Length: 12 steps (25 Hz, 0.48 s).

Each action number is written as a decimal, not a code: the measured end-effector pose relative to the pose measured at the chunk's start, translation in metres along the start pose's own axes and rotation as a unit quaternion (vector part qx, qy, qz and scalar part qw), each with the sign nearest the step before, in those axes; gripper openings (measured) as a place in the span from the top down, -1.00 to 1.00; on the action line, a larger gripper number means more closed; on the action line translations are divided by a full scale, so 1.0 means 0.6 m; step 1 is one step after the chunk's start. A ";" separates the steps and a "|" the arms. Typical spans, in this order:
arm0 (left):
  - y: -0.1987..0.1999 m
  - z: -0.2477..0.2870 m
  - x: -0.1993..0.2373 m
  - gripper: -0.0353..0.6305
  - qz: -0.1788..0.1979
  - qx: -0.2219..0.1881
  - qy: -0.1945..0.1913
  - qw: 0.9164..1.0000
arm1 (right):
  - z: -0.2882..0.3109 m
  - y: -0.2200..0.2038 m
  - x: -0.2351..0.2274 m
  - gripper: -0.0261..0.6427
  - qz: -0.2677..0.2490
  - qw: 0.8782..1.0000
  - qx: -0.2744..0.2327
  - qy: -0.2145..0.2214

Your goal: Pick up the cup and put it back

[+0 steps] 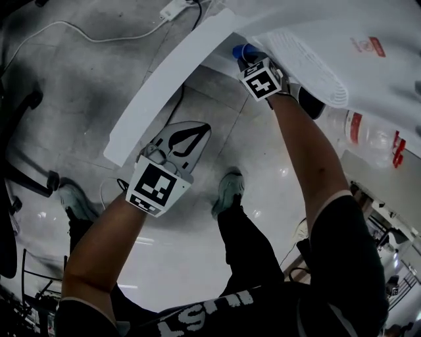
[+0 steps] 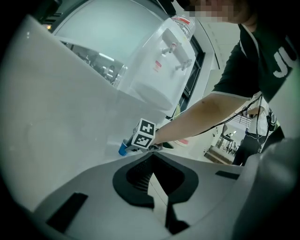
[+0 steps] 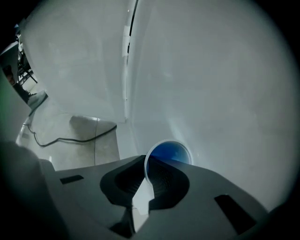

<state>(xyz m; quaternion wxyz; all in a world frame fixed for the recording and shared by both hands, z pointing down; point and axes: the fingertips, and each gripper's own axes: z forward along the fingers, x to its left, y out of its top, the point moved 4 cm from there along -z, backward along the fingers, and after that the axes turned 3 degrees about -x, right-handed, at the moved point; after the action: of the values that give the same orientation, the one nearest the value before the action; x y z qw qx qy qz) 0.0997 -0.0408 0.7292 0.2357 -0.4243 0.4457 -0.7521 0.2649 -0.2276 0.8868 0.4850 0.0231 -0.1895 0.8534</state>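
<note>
A blue cup (image 1: 239,51) with a white rim stands at the near edge of the white table (image 1: 172,71). My right gripper (image 1: 245,59) points steeply down onto it, shut on the cup's wall. In the right gripper view the cup (image 3: 171,153) shows its blue inside, its rim pinched between the jaws of that gripper (image 3: 147,178). The left gripper view sees the cup (image 2: 123,150) and the right gripper (image 2: 130,148) from the side. My left gripper (image 1: 196,131) hangs below the table edge over the floor, shut, and nothing shows between its jaws (image 2: 154,180).
A white water dispenser (image 2: 159,70) with a bottle on top stands on the table behind the cup. A cable (image 1: 99,36) and a power strip (image 1: 174,8) lie on the floor. The person's shoe (image 1: 227,191) is below, a dark chair (image 1: 16,118) at the left.
</note>
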 end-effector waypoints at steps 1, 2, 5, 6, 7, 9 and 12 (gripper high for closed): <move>0.000 0.000 0.000 0.87 -0.010 0.001 0.004 1.000 | 0.005 0.000 -0.003 0.79 -0.010 1.000 0.006 -0.002; 0.000 0.000 0.002 0.87 -0.016 0.002 0.006 1.000 | 0.010 0.001 -0.005 0.79 -0.018 1.000 0.011 -0.004; -0.004 0.001 0.006 0.87 -0.021 0.002 0.006 1.000 | 0.020 0.005 -0.008 0.79 -0.027 0.999 0.018 -0.007; -0.005 0.000 0.006 0.87 -0.022 0.002 0.005 1.000 | 0.022 0.004 -0.007 0.79 -0.028 0.999 0.020 -0.008; -0.005 0.000 0.005 0.87 -0.023 0.002 0.004 1.000 | 0.024 0.004 -0.007 0.79 -0.029 0.999 0.021 -0.009; -0.005 -0.002 0.003 0.87 -0.026 0.002 0.003 1.000 | 0.025 0.004 -0.006 0.79 -0.030 0.999 0.022 -0.013; -0.004 -0.005 0.002 0.87 -0.027 0.001 0.003 1.000 | 0.024 0.005 -0.006 0.74 -0.032 0.999 0.023 -0.021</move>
<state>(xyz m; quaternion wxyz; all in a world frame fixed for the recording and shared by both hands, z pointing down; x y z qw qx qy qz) 0.0968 -0.0390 0.7309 0.2147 -0.4340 0.4338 -0.7598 0.2623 -0.2371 0.8980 0.5076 0.0579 -0.1787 0.8409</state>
